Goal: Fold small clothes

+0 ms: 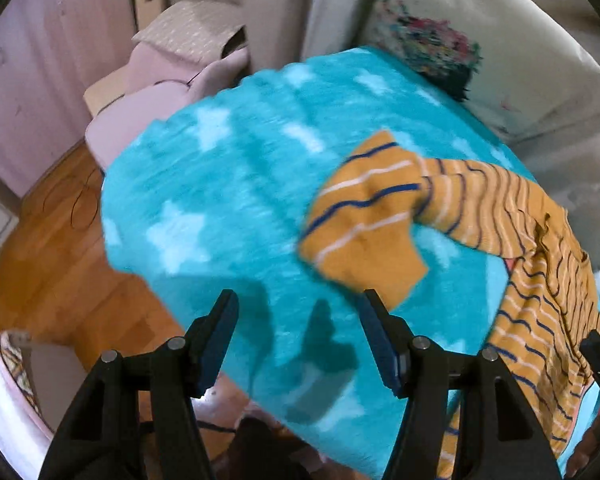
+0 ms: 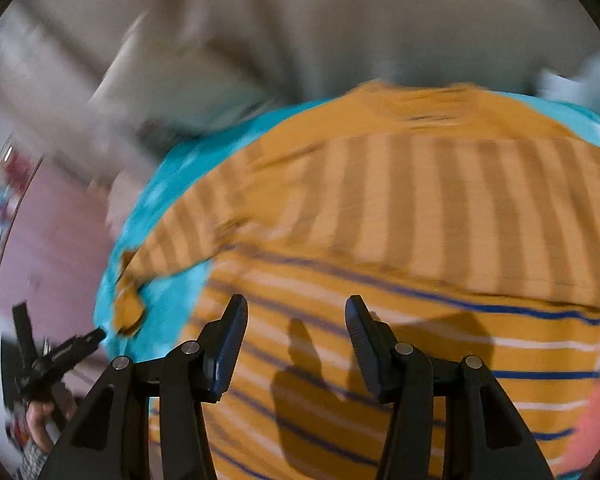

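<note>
Hovering over a turquoise blanket [image 1: 220,200] patterned with pale stars, two hand-held grippers hang above a small mustard-yellow striped top [image 2: 400,208], the garment to be folded. The top lies on the blanket, its body with navy and white stripes spread under the right gripper [image 2: 296,320], and one sleeve [image 1: 364,216] stretched out across the blanket toward the left gripper [image 1: 300,312]. In the right wrist view an upper layer of cloth appears laid over the lower body, which suggests a fold already begun, though blur makes this uncertain.

Both tools are released. The left gripper's jaws stand apart above bare blanket with nothing between them, the sleeve's cuff just beside its right finger. The right gripper's jaws also stand apart over the striped body, pressing on nothing; their shadows fall on the cloth below.

Judging from this, the work is between grasps: the sleeve still lies outside the body and probably needs folding in. The next move likely calls for the left gripper to close on the cuff and carry it across the body, while the right one steadies or pinches the cloth. Both views are smeared, so fine detail is unclear
</note>
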Demonstrator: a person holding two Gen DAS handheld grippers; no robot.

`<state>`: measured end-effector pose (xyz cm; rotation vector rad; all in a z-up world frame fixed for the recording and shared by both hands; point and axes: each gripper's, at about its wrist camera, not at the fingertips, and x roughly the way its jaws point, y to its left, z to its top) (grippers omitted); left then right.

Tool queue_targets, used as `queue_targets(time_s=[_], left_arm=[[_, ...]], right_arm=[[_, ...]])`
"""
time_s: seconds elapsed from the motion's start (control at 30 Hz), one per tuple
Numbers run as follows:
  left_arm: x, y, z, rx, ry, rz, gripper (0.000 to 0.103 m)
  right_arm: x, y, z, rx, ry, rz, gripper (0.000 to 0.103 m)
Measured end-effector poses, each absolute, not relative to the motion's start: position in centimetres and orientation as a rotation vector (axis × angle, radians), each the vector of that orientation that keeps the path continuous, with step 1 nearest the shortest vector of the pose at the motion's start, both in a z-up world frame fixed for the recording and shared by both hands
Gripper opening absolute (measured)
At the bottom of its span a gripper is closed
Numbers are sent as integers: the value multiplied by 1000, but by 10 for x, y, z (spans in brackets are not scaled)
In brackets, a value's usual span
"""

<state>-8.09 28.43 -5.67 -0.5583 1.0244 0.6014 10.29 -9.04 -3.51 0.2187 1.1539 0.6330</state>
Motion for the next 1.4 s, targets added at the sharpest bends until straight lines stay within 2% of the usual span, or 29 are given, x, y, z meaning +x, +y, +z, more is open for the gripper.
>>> queue_targets(time_s=[0.27, 0.37, 0.53, 0.6, 0.63, 0.67, 0.77, 0.9, 1.03, 1.13, 1.23, 1.4], left_arm=[[-80, 334, -53, -588, 984, 554, 62], [-81, 357, -51, -615, 971, 538, 62], [-83, 382, -53, -640, 971, 523, 62], [-83, 390, -56, -656, 973, 520, 62], [-83, 393, -57, -666, 974, 520, 62], [-81, 397, -58, -675, 974, 518, 62], [-75, 402, -56, -684, 962, 507, 62], [-61, 397, -48, -671, 948, 467, 62], [-43, 377, -39, -639, 946, 416, 62], [-31, 351, -33, -606, 946, 380, 62], [-22, 322, -26, -576, 947, 357, 62], [-5, 264, -15, -503, 945, 317, 64]], right_arm=[[62, 75, -41, 20, 1206, 914, 58], [63, 132, -61, 10, 1259, 950, 59], [63, 181, -96, 41, 1367, 928, 60], [56, 191, -92, 27, 1324, 934, 59], [54, 197, -92, 16, 1332, 953, 37], [52, 204, -92, 17, 1345, 982, 10], [50, 209, -87, -17, 1350, 998, 10], [67, 181, -46, -41, 1236, 936, 10], [109, 103, 14, 21, 1106, 833, 10], [134, 35, 38, 83, 1065, 733, 10], [154, -49, 41, 110, 1054, 578, 10], [180, -175, 6, 129, 1098, 300, 10]])
